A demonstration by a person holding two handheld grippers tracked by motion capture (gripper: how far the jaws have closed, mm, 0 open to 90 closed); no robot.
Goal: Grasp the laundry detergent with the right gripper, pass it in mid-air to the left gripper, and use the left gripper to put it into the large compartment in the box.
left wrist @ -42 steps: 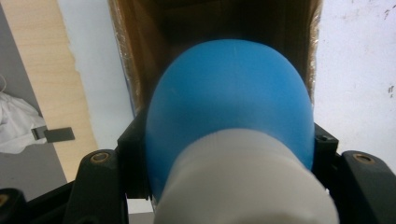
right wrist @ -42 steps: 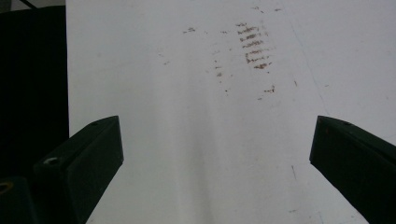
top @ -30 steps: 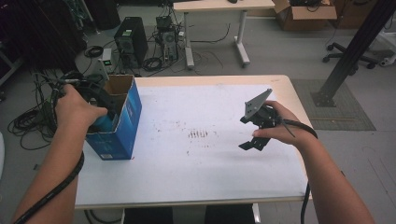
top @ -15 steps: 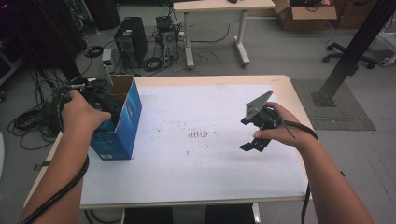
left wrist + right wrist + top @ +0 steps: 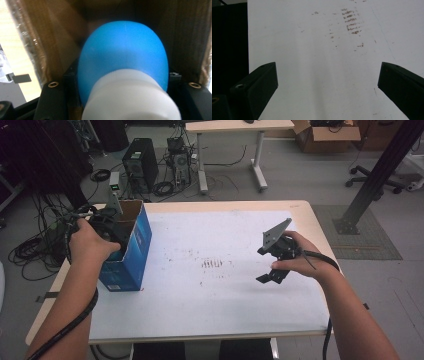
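While the left gripper (image 5: 107, 222) reaches down into the mouth of the open blue cardboard box (image 5: 131, 255), its jaws are clamped on a rounded object with a blue plastic body and a white cap-like end (image 5: 123, 65). In the left gripper view that object sits squarely between the two black jaws, with the brown inner walls of the box close around it on both sides. Compared with a second ago, the left hand (image 5: 87, 242) has shifted only slightly at the box opening, and the grip has not slackened at all. I judge from this that the object is either being lowered into the box or lifted out of it; the pictures do not settle which, nor whether it touches the box floor.

Farther out, the right gripper (image 5: 270, 275) hangs above the white tabletop (image 5: 200, 300) with its jaws spread wide and nothing between them, the right hand (image 5: 295, 257) in the same spot as before. Beneath it lie only faint brown smudges (image 5: 352, 20) on the surface. The box stands at the table's left edge, well apart from the right gripper, so the work rests on the left hand alone for now.
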